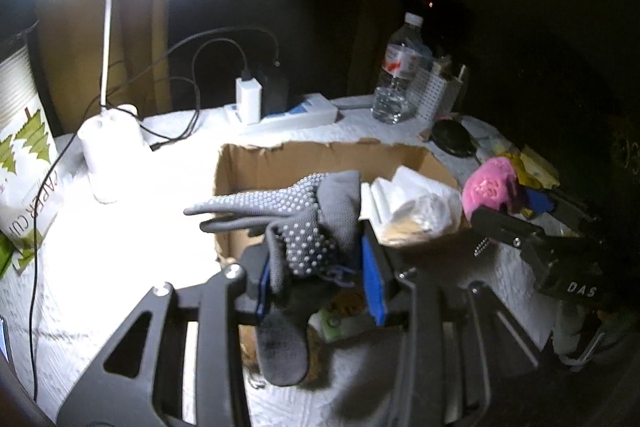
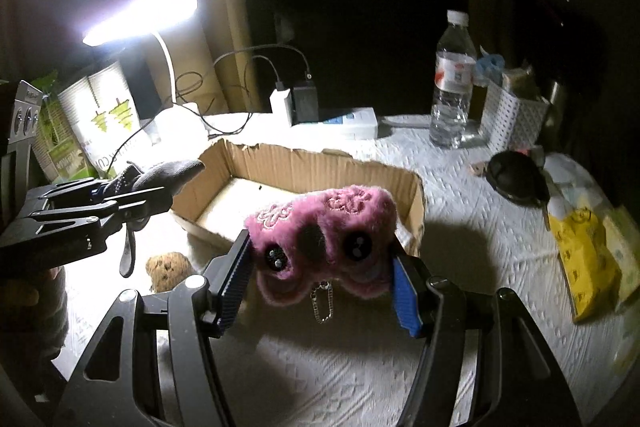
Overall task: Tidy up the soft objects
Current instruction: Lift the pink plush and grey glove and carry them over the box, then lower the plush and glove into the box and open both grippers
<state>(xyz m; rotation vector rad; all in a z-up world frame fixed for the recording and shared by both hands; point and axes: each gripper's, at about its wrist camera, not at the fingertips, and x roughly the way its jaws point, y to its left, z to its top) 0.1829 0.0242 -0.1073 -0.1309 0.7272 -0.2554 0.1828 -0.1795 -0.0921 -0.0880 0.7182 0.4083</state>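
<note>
Grey dotted work gloves [image 1: 308,227] sit bunched between your left gripper [image 1: 320,271] fingers, blue pads [image 1: 374,279] pinched onto the fabric, loose glove fingers sticking out to the left, all of it held at the near edge of the cardboard box [image 1: 256,163]. Pink plush toy [image 2: 320,247] with black bead eyes and a small chain is clamped in your right gripper [image 2: 320,279], jaws squeezing it from both sides, held just in front of the box's near right corner. A brown fuzzy ball [image 2: 168,269] lies on the white quilted cloth [image 2: 460,227], near the box's front left. In the left wrist view, white folded material [image 1: 416,203] shows at the box's right end; what it is, cannot tell. Past the box: white power strip [image 1: 296,115] with chargers plugged in, lit desk lamp [image 1: 108,139], water bottle [image 2: 454,83], white perforated basket [image 2: 508,119]. Yellow packet [image 2: 584,263] lies far right.
</note>
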